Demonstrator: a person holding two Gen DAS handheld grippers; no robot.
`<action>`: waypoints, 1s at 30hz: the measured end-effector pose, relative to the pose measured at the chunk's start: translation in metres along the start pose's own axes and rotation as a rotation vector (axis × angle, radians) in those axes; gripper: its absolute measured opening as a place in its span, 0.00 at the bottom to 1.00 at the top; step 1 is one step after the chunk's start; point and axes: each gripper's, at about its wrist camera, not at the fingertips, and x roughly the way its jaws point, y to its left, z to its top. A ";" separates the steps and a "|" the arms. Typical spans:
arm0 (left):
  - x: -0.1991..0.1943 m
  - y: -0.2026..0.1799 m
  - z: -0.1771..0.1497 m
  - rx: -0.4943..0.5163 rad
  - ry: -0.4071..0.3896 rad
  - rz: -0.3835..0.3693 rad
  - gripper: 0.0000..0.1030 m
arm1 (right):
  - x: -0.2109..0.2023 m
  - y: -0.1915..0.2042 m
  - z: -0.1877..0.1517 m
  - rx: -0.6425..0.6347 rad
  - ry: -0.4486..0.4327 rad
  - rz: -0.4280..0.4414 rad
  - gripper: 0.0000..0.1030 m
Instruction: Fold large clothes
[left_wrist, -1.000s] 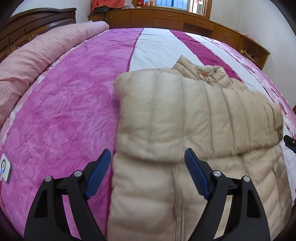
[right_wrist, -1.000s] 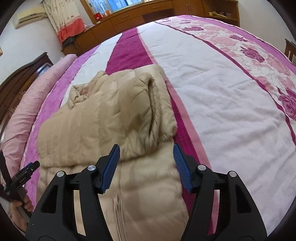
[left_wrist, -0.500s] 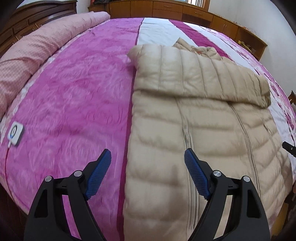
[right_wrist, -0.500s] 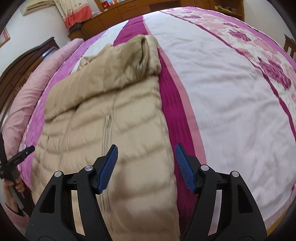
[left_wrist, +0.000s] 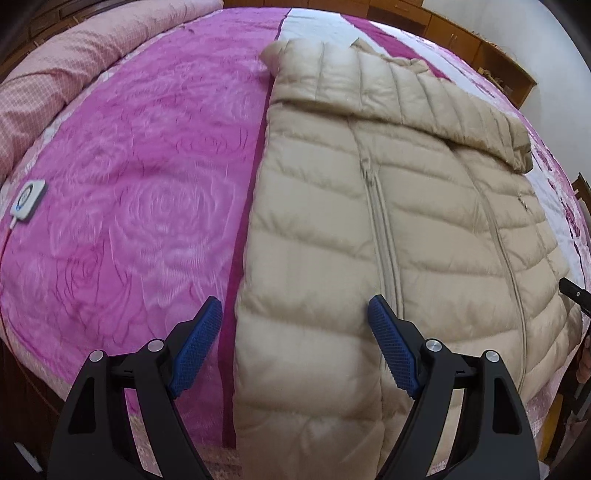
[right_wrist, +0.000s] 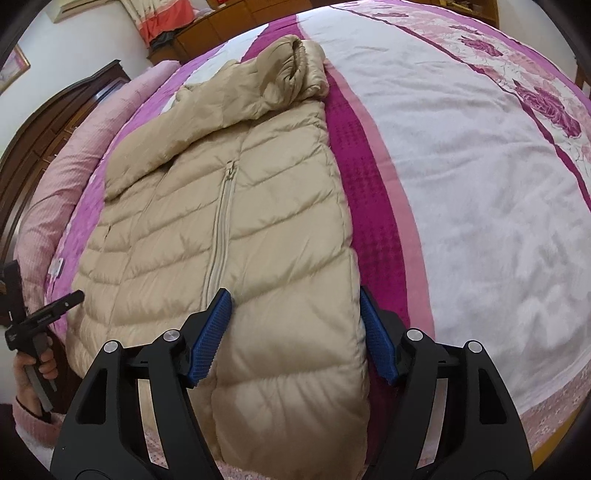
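On the bed (left_wrist: 122, 192), the jacket's (left_wrist: 369, 229) hem is cut off beneath both gaping grippers: left gripper (left_wrist: 295, 343), right gripper (right_wrist: 295, 332) just widening.

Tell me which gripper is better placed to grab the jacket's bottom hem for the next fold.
Neither clearly; likely both. The left gripper straddles the jacket's left edge near the hem, and the right gripper straddles its right edge. Both jaws are open and hold nothing.

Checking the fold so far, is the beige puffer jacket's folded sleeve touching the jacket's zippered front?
Touching. In the right wrist view the folded sleeve lies flat across the zippered front, with no gap.
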 end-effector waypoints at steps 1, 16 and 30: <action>0.001 -0.001 -0.001 -0.001 0.004 0.001 0.77 | -0.001 0.000 -0.001 -0.001 0.001 0.004 0.70; 0.002 -0.025 -0.006 0.017 0.056 -0.129 0.67 | 0.003 0.010 -0.014 -0.070 -0.004 0.017 0.69; -0.004 -0.043 0.000 0.101 0.053 -0.151 0.19 | -0.005 0.020 -0.017 -0.054 -0.041 0.074 0.23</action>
